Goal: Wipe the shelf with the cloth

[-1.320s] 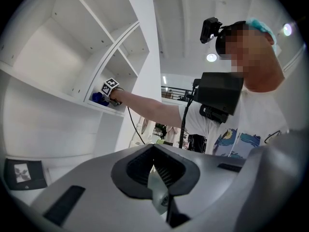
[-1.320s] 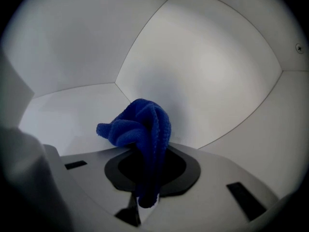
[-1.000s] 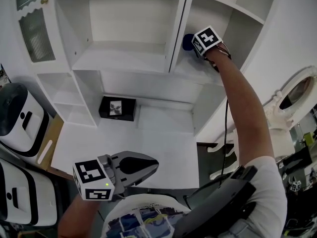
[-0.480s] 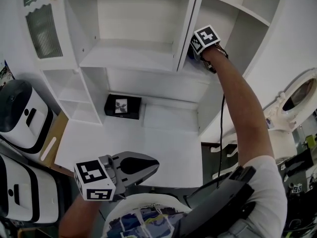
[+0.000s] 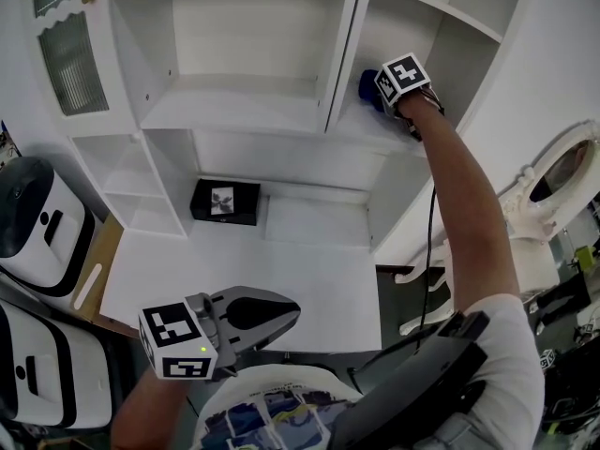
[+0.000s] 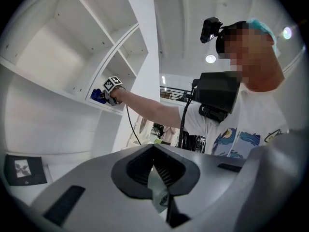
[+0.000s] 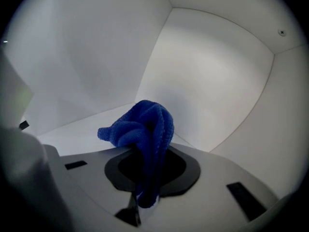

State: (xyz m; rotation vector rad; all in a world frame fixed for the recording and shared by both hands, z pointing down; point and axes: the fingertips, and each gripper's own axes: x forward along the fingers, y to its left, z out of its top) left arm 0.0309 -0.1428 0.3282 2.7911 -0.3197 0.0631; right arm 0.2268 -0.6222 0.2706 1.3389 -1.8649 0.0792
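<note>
Shifted a little to the right along the board since half a second ago, the right gripper [image 5: 382, 92] reaches into the right-hand compartment of the white cabinet [image 5: 339, 54]. The blue cloth [image 5: 367, 86] is again in view just left of its marker cube. The jaws are clamped on the cloth, which bunches out of them in a knotted wad. It sits low over the shelf [image 5: 370, 127] toward the compartment's far corner, and whether it presses on the board cannot be made out. The left gripper [image 5: 281, 315] hangs near the person's chest, over the near edge of the white counter [image 5: 309, 279], its jaws closed together on nothing. A black box [image 5: 225, 202] sits at the counter's far side, under the left-hand compartment.
</note>
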